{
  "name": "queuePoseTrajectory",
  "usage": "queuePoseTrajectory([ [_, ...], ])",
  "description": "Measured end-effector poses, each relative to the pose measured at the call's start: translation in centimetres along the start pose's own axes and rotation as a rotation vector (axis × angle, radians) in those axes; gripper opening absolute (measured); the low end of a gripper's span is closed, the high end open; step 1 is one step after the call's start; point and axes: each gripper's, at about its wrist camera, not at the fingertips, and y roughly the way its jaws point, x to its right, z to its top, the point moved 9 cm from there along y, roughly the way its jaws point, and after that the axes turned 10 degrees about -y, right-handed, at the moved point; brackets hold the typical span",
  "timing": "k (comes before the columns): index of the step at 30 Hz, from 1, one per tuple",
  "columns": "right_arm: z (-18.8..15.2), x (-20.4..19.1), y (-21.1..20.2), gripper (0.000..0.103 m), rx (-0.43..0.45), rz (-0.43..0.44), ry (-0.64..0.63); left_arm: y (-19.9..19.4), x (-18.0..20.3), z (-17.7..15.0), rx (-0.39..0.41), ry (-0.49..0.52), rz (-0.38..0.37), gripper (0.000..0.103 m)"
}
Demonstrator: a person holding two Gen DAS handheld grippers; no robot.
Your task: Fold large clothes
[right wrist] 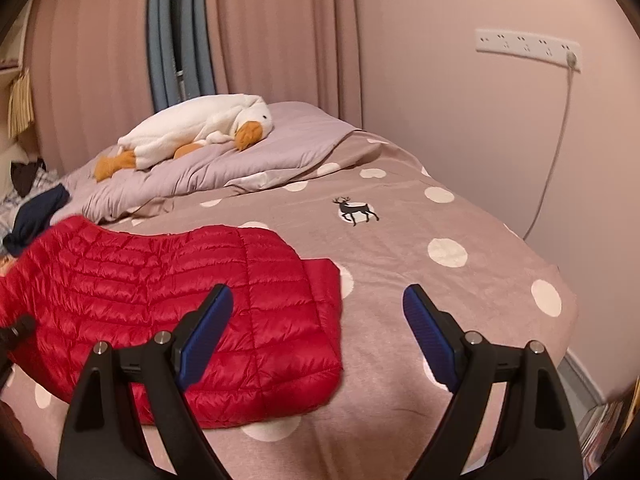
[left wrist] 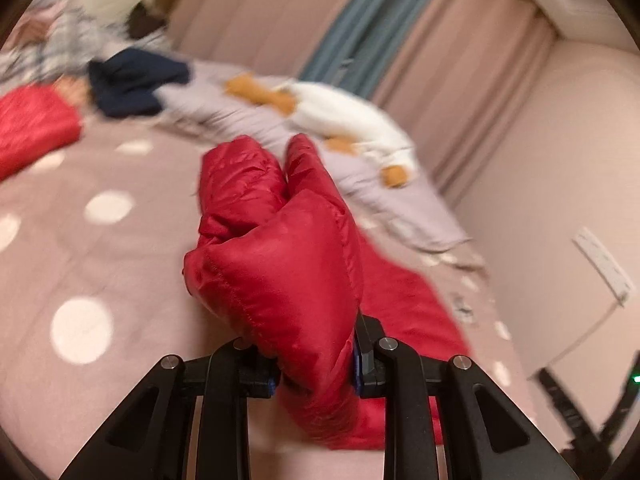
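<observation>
- Red quilted down jacket [right wrist: 192, 312] lies spread flat on the pink bedspread with white polka dots [right wrist: 472, 280], toward the bed's near-left part as the right wrist view shows it; quilt seams visible, one edge near the bed's front.
- Left gripper [left wrist: 316, 376] is clamped on a bunched puffy fold of that jacket; the black fingers with blue pads pinch the fabric from both sides, narrow gap, and the fold bulges up in front of the camera. The rest of the jacket trails down to the bedspread below.
- Right gripper [right wrist: 318, 320] has its jaws spread wide, nothing between the blue pads; it hangs over the jacket's right edge, left finger over red fabric, right finger over bare bedspread.
- Black deer print [right wrist: 354, 210] on one white dot, further up the bed.
- Lilac folded duvet [right wrist: 224, 168] at the far end of the bed, white plush goose with orange beak and feet [right wrist: 200, 128] on top.
- Dark navy garment [right wrist: 38, 216] at the bed's left edge, just beside the jacket.
- Pink curtains [right wrist: 280, 32] behind, white wall socket strip [right wrist: 524, 46] with a cable on the right wall.
- Left wrist view is motion-blurred.
</observation>
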Motion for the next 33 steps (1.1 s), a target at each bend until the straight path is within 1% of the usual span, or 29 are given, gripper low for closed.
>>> queuePoseTrajectory([
  [2,-0.1,1.0,-0.1,0.087,0.003,-0.007,0.013,0.2,2.9,0.0,-0.004,0.039,-0.041,0.024],
  [4,-0.2,2.0,-0.1,0.087,0.004,-0.018,0.026,0.6,5.8,-0.6,-0.01,0.077,-0.075,0.024],
  [5,-0.3,2.7,-0.1,0.087,0.004,-0.022,0.039,0.7,7.6,-1.3,-0.02,0.105,-0.095,0.024],
  [8,-0.4,4.8,-0.1,0.087,0.004,-0.034,0.073,1.4,10.9,-3.6,-0.049,0.157,-0.127,0.024],
  [9,-0.5,5.5,-0.2,0.087,0.006,-0.042,0.081,1.3,11.3,-4.2,-0.057,0.169,-0.137,0.024],
  [12,-0.7,7.8,-0.5,0.087,0.013,-0.059,0.118,3.0,13.8,-6.9,-0.115,0.24,-0.178,0.025],
  [13,-0.7,8.6,-0.6,0.087,0.015,-0.06,0.133,4.0,14.5,-7.9,-0.15,0.269,-0.191,0.026],
  [14,-0.7,9.4,-0.7,0.087,0.02,-0.069,0.145,5.4,15.4,-9.5,-0.205,0.306,-0.212,0.026],
  [15,-0.6,10.0,-0.7,0.087,0.023,-0.08,0.151,6.7,15.7,-10.5,-0.251,0.313,-0.224,0.028],
  [16,-0.6,10.7,-0.8,0.087,0.027,-0.095,0.157,8.0,15.6,-11.4,-0.297,0.307,-0.226,0.033],
  [17,-0.6,11.4,-0.8,0.087,0.03,-0.111,0.163,10.5,15.2,-13.2,-0.383,0.287,-0.209,0.036],
  [18,-0.7,11.7,-0.8,0.087,0.031,-0.117,0.167,11.9,14.7,-14.2,-0.435,0.276,-0.189,0.041],
  [19,-0.7,12.2,-0.7,0.087,0.03,-0.122,0.172,14.1,13.9,-16.0,-0.497,0.259,-0.162,0.042],
  [20,-0.9,12.5,-0.5,0.087,0.026,-0.126,0.177,15.1,13.5,-16.7,-0.497,0.263,-0.161,0.042],
  [21,-1.0,12.8,-0.2,0.087,0.02,-0.128,0.181,15.7,13.3,-17.2,-0.474,0.289,-0.154,0.042],
  [22,-1.1,13.0,-0.1,0.087,0.017,-0.128,0.182,15.9,13.2,-17.7,-0.437,0.348,-0.122,0.043],
  [24,-1.3,13.2,0.6,0.087,0.006,-0.128,0.173,15.5,13.2,-17.9,-0.39,0.409,-0.087,0.043],
  [25,-1.4,13.3,0.9,0.087,0.003,-0.128,0.168,15.5,13.1,-17.8,-0.374,0.421,-0.073,0.043],
  [28,-1.5,13.6,1.3,0.087,-0.005,-0.131,0.17,15.4,12.4,-16.9,-0.376,0.377,-0.076,0.043],
  [30,-1.7,13.9,1.2,0.087,-0.002,-0.128,0.171,14.4,12.1,-16.3,-0.363,0.339,-0.073,0.044],
  [33,-1.9,13.9,0.9,0.087,-0.001,-0.12,0.176,13.3,11.7,-14.9,-0.322,0.344,-0.026,0.046],
])
